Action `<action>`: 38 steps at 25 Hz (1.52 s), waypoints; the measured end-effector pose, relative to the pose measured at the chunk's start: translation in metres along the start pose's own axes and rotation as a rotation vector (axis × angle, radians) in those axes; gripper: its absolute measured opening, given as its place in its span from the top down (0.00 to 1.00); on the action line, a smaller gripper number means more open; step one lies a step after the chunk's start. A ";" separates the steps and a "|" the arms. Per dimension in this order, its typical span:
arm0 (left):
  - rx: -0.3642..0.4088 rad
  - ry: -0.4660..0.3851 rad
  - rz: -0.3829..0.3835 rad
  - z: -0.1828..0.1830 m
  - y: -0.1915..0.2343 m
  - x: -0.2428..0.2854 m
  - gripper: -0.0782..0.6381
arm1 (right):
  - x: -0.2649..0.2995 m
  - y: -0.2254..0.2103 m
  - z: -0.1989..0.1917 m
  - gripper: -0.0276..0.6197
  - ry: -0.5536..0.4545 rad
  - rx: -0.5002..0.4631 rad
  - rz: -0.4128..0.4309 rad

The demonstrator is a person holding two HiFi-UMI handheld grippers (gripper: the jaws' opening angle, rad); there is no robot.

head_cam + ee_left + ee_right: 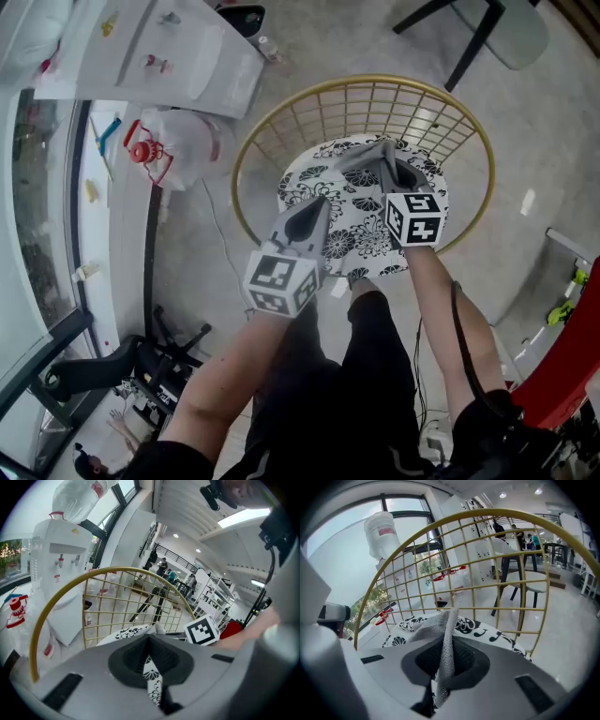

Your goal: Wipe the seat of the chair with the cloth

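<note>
The chair has a round seat [314,178] with a black-and-white flower print and a gold wire back [281,122]. My right gripper [380,167] is over the seat's far middle, shut on a grey cloth [361,157]. In the right gripper view the cloth [440,630] stands up between the jaws of the right gripper [445,654], with the seat [480,629] just beyond. My left gripper [317,208] hovers over the seat's near left part. In the left gripper view the left gripper [149,641] is shut with nothing in it, and a strip of seat print shows below.
A white water dispenser [178,47] stands left of the chair, with a red-and-white item [145,150] beside it. Another chair [487,28] is at the back right. A black stand [112,366] sits at lower left and a red object [572,356] at right.
</note>
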State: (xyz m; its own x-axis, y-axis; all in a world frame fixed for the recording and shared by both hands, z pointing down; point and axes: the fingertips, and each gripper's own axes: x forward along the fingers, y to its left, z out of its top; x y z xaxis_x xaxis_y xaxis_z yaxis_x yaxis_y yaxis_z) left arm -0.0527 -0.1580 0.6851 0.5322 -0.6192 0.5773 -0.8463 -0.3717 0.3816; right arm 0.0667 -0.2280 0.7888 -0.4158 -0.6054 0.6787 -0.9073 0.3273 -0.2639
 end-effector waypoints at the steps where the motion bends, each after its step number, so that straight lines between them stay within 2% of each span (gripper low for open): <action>1: 0.002 0.001 -0.003 0.000 -0.003 0.001 0.88 | -0.003 -0.006 0.000 0.92 -0.001 0.006 -0.010; 9: 0.014 0.014 -0.029 -0.005 -0.033 0.015 0.88 | -0.030 -0.059 -0.015 0.92 0.001 0.047 -0.104; 16: 0.024 0.027 -0.046 -0.008 -0.056 0.023 0.88 | -0.056 -0.103 -0.029 0.92 0.015 0.057 -0.221; 18: 0.010 0.030 -0.047 -0.010 -0.061 0.026 0.88 | -0.063 -0.113 -0.033 0.92 0.019 0.060 -0.241; 21: -0.052 0.024 -0.020 -0.008 -0.059 0.024 0.88 | -0.070 -0.123 -0.037 0.92 0.030 0.068 -0.275; 26: -0.033 0.008 -0.010 -0.003 -0.067 0.016 0.88 | -0.090 -0.130 -0.041 0.92 0.038 0.079 -0.300; 32: -0.021 0.015 0.018 -0.012 -0.047 -0.007 0.88 | -0.104 -0.070 -0.030 0.92 -0.018 0.082 -0.216; 38: -0.033 0.026 0.078 -0.023 -0.005 -0.043 0.88 | -0.079 0.050 -0.024 0.92 -0.057 0.019 0.042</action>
State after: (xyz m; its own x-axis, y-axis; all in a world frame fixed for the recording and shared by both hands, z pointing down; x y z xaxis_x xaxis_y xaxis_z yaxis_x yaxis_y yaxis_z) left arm -0.0709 -0.1137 0.6745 0.4654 -0.6268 0.6249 -0.8843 -0.2997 0.3580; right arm 0.0553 -0.1459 0.7387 -0.4557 -0.6318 0.6271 -0.8899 0.3397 -0.3044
